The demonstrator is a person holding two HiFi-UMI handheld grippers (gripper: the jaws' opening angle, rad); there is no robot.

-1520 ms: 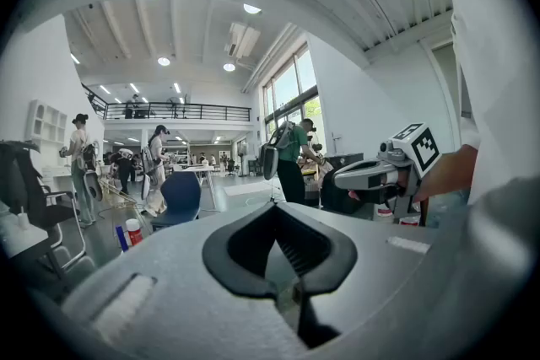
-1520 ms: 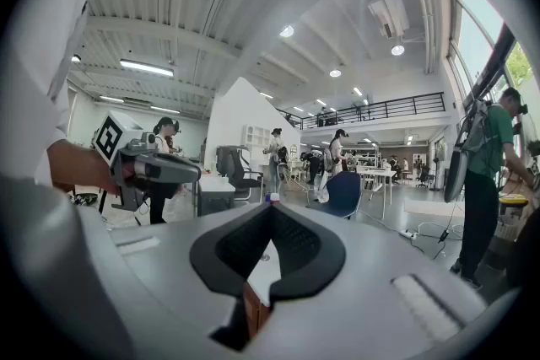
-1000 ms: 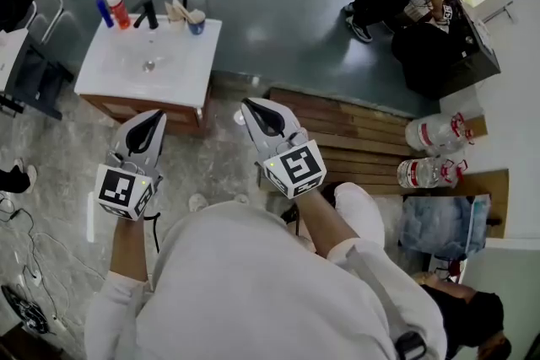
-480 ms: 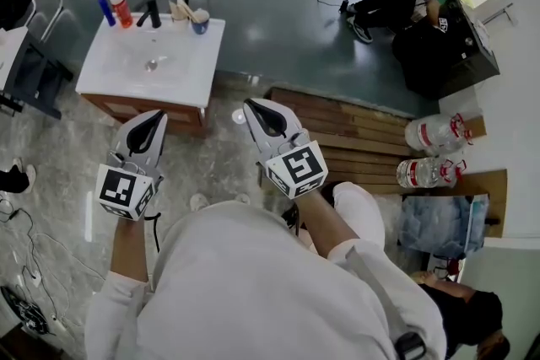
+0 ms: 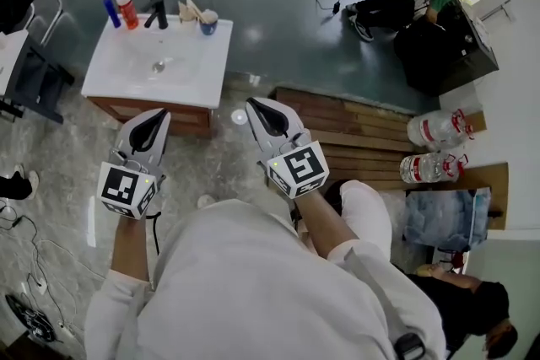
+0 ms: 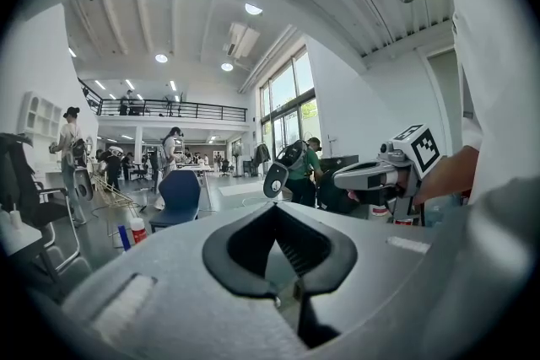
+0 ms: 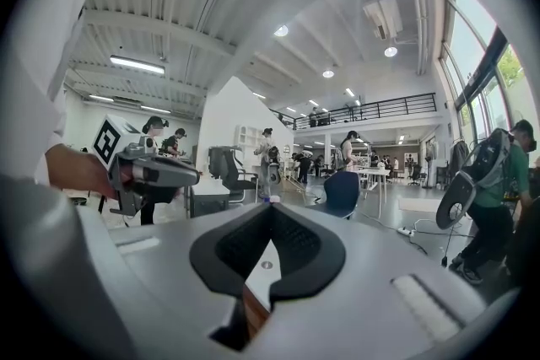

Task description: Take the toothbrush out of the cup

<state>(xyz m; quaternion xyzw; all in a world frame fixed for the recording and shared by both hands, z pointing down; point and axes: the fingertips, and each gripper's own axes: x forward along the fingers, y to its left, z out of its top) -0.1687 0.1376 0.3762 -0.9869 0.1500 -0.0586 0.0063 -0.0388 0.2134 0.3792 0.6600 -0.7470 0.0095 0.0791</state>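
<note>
Down below the head camera spreads a hall floor (image 5: 278, 29), grey-green farther off and pale stone nearer. A person in a white top (image 5: 253, 282) fills the lower part of the head view, arms stretched forward. Ahead and to the left stands a white washbasin cabinet (image 5: 126, 72) with a black tap (image 5: 158, 13). A wooden pallet (image 5: 363, 135) lies to the right. Each hand holds a grey gripper. The left gripper (image 5: 158, 116) and the right gripper (image 5: 253, 106) both hover short of the cabinet, jaws clenched tip to tip with nothing between them. On the cabinet's far right corner sits a small blue cup (image 5: 208, 24). The toothbrush (image 5: 195, 9) stands in it, its pale handle leaning left, well apart from both grippers. A red-and-white bottle (image 5: 126, 9) and a blue bottle (image 5: 110, 11) stand at the far left corner.
</note>
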